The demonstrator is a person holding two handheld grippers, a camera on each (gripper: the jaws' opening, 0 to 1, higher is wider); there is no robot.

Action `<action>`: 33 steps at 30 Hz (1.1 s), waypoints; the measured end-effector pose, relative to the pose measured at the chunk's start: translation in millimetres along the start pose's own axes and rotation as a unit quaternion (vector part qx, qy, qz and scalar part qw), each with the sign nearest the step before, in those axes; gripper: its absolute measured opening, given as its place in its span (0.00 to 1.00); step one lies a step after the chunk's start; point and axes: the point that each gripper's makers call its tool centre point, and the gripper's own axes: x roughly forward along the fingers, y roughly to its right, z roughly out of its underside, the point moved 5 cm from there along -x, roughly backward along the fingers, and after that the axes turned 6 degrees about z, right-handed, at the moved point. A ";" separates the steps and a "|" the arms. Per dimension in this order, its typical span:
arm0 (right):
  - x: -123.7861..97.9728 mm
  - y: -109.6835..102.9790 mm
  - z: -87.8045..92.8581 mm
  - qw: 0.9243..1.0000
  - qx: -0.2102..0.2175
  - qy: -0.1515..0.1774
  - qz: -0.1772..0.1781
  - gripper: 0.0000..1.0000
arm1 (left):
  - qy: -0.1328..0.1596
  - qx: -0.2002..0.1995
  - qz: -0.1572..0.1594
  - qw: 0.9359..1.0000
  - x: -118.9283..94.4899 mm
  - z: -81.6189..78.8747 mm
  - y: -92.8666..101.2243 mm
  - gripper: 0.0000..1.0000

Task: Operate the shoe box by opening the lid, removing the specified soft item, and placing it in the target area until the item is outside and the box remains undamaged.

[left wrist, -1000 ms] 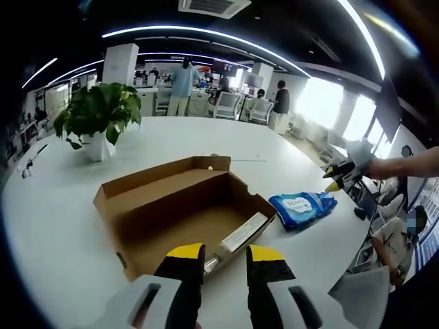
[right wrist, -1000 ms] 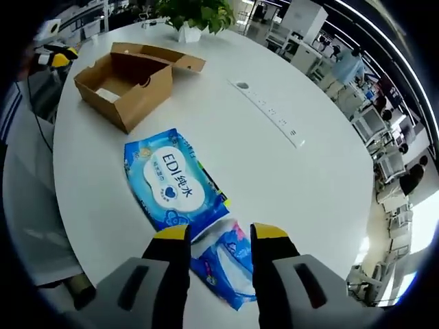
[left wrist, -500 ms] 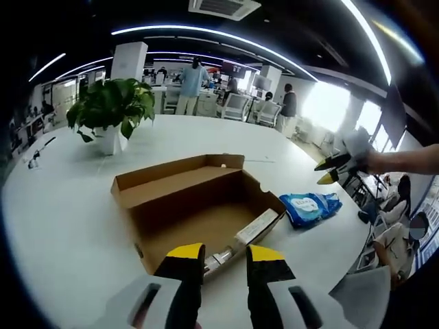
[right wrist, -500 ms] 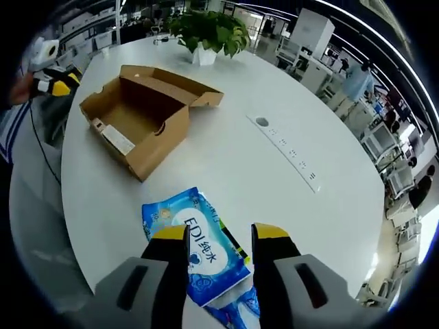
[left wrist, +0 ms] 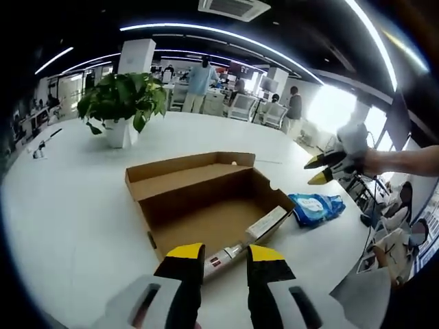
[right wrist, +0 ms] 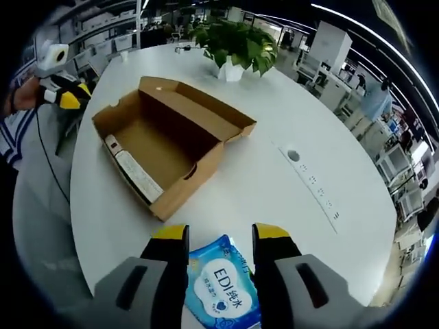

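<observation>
An open brown cardboard shoe box [left wrist: 206,199] [right wrist: 164,144] lies on the white table, lid folded back, with only a white label strip [right wrist: 134,175] inside. A blue wet-wipe pack [left wrist: 315,207] [right wrist: 223,291] rests on the table beside the box, outside it. My left gripper [left wrist: 225,253] hovers open at the box's near edge, nothing between its jaws. My right gripper [right wrist: 221,234] is open above the pack, apart from it; it also appears held by a hand as the right gripper [left wrist: 322,170]. The left gripper [right wrist: 65,96] shows at the far side.
A potted green plant [left wrist: 122,110] [right wrist: 236,48] stands on the table beyond the box. A power strip slot [right wrist: 312,181] runs along the table. Office chairs, desks and standing people fill the background. The table edge [right wrist: 82,240] curves near the box.
The right gripper has drawn back and risen off the wipe pack, so the pack now sits at its view's bottom. The left view has shifted slightly; box and pack stay put.
</observation>
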 end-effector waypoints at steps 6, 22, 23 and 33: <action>12.6 -14.4 -19.7 1.000 -0.014 0.016 -0.020 0.34 | -0.003 -0.006 -0.002 1.000 0.9 3.1 -5.4 0.24; 36.3 -43.2 -44.9 0.996 -0.048 0.022 -0.065 0.34 | -0.001 -0.015 -0.001 1.000 4.1 5.6 -11.4 0.24; 37.0 -44.0 -46.0 0.996 -0.048 0.022 -0.066 0.34 | -0.001 -0.016 -0.001 1.000 4.5 5.8 -11.4 0.24; 45.0 -59.7 -53.9 0.992 -0.083 0.013 -0.092 0.35 | 0.000 -0.019 0.000 1.000 6.6 6.1 -12.5 0.24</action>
